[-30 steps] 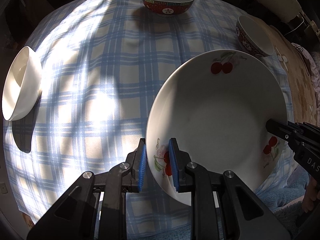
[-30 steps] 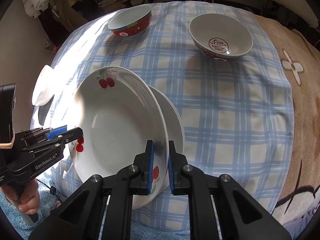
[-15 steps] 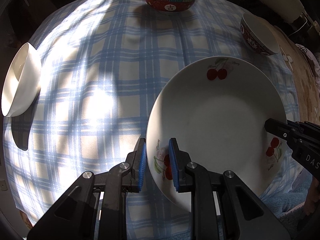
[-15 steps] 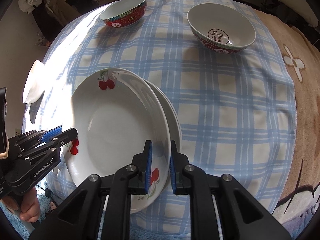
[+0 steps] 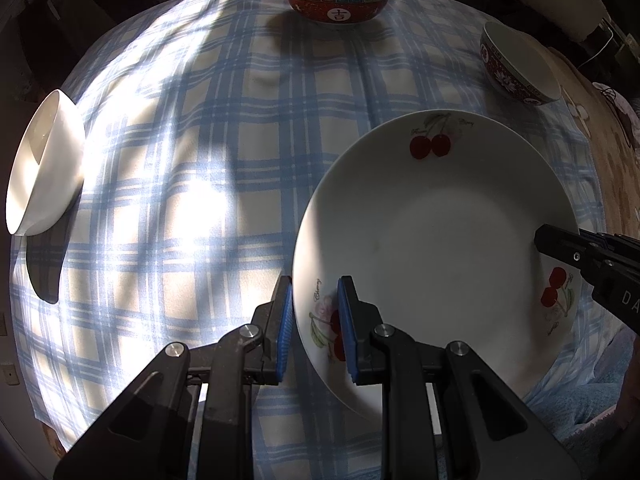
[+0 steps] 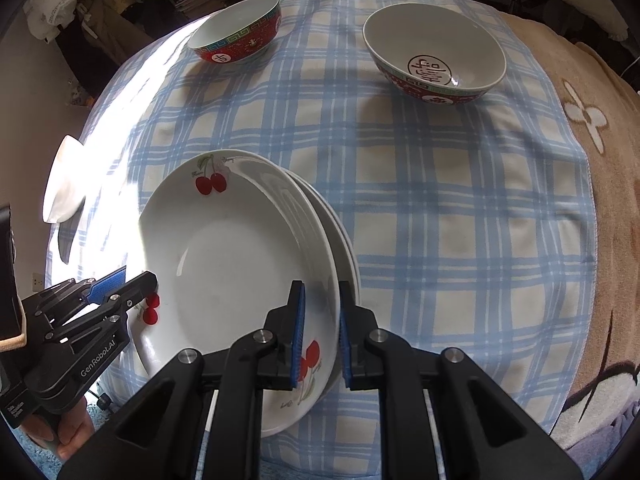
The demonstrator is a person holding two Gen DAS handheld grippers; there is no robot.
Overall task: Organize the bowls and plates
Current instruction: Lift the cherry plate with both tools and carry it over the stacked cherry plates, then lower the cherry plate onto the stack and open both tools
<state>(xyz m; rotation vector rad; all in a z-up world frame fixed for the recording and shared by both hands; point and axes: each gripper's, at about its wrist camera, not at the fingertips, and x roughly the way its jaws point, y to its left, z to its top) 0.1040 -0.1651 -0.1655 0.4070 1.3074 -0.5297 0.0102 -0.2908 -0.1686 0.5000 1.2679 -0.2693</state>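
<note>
- Cherry-print plate (image 6: 236, 280): deep white glazed ceramic, held above a second plate (image 6: 344, 248) whose rim shows just beyond its right edge. Both sit over the near part of the blue-checked tablecloth (image 6: 440, 200).
- Left gripper (image 5: 314, 320): pads straddle the plate's near-left rim and are closed on it, one pad inside the well, one outside.
- Right gripper (image 6: 322, 334): pads clamped across the opposite rim by the cherry motif. Whether it also catches the lower plate's rim I cannot tell.
- Handling, as judged: stiff, fairly heavy for a rim pinch, glaze slick against the ribbed blue pads. Brittle; a drop or a knock on the plate beneath could chip it.
- Best hold looks like the present one: two grips on opposite rims, pads well over the lip, so the weight is shared and the plate cannot swing.
- Keep it level when lowering; a tilt would slide it out of the shallower pinch.
- Elsewhere: red patterned bowl (image 5: 336, 0) at the far edge, a second red bowl (image 6: 434, 52) far right, white bowl (image 5: 44, 168) tipped on its side at left. All well apart from the plates.
</note>
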